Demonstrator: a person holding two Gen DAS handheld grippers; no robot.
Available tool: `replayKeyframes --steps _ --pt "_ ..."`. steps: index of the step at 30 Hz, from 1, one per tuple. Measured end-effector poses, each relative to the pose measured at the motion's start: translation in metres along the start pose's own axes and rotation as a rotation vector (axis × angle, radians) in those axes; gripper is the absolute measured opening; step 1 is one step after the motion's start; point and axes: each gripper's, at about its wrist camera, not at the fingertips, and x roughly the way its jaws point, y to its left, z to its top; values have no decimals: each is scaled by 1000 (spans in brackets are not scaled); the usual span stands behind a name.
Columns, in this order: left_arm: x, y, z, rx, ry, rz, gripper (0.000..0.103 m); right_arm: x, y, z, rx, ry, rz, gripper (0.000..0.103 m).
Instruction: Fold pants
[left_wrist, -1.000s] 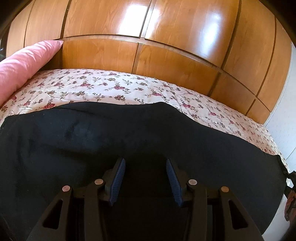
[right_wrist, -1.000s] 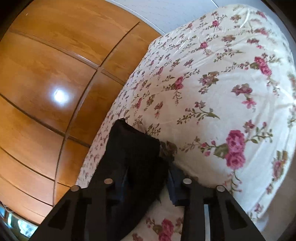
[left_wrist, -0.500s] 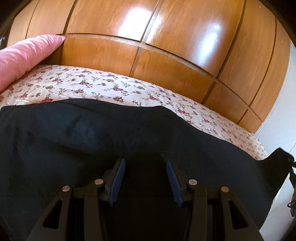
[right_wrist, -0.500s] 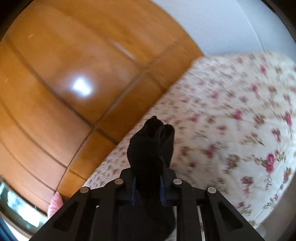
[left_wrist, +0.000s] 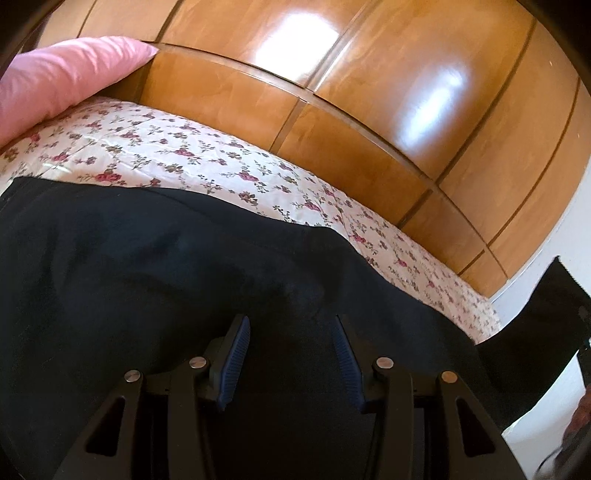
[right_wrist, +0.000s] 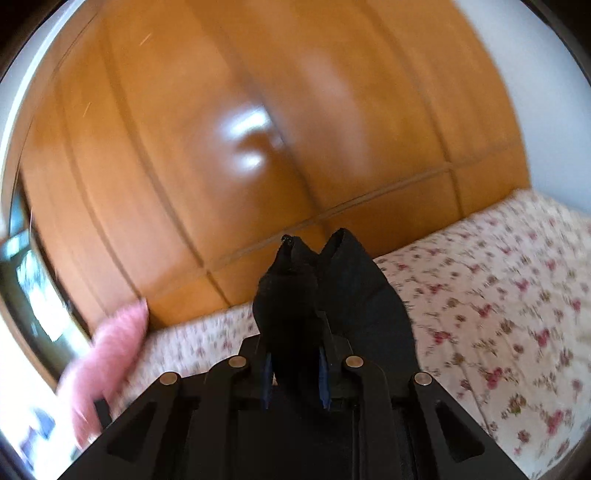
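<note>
The pants (left_wrist: 184, 280) are plain black, with no print or stripe to be seen. They lie on a bed (left_wrist: 192, 155) whose cover is white, sprinkled with small pink and dark-red roses on grey-green stems. At the far left a pillow (left_wrist: 62, 77) is plain soft pink. Behind the bed stands a wardrobe (left_wrist: 369, 96) of glossy honey-brown wood, with darker brown lines between its panels and white glare patches. The wall (right_wrist: 546, 110) at the right is pale white. The left hand-held gripper (left_wrist: 290, 350) is black with ribbed dark-blue pads (left_wrist: 234, 363); the right hand-held gripper (right_wrist: 293, 373) is black too, with blue pad edges.
</note>
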Motion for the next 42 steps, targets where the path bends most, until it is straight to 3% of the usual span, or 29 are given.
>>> replayKeyframes --steps 5,9,14,17,24,29,32,34,37,40,42 --pt "-10 0 1 -15 -3 -24 47 34 58 -31 -169 88 59 19" --pt "-11 -2 -1 -16 11 -38 47 69 88 -71 -278 206 118 19" --pt "-11 -4 -3 -9 21 -45 47 107 101 -123 -363 382 170 19" --pt "-11 -5 -4 -4 23 -45 47 118 98 -142 -392 440 170 19" --pt "-10 -17 -8 0 49 -97 47 122 95 -147 -364 434 196 20" --pt "-8 -37 -12 48 89 -160 47 126 99 -148 -370 490 273 39" --pt "-7 -48 -13 55 121 -212 47 107 85 -130 -309 443 342 42" --pt "-6 -55 -14 57 138 -241 47 89 65 -111 -251 359 316 42" --pt "-3 -66 -13 38 156 -297 47 70 23 -88 -171 266 185 42" --pt "1 -76 -13 27 165 -341 67 61 -26 -73 -78 209 9 42" --pt "10 -83 -13 15 200 -369 69 64 -56 -72 -11 225 -109 37"
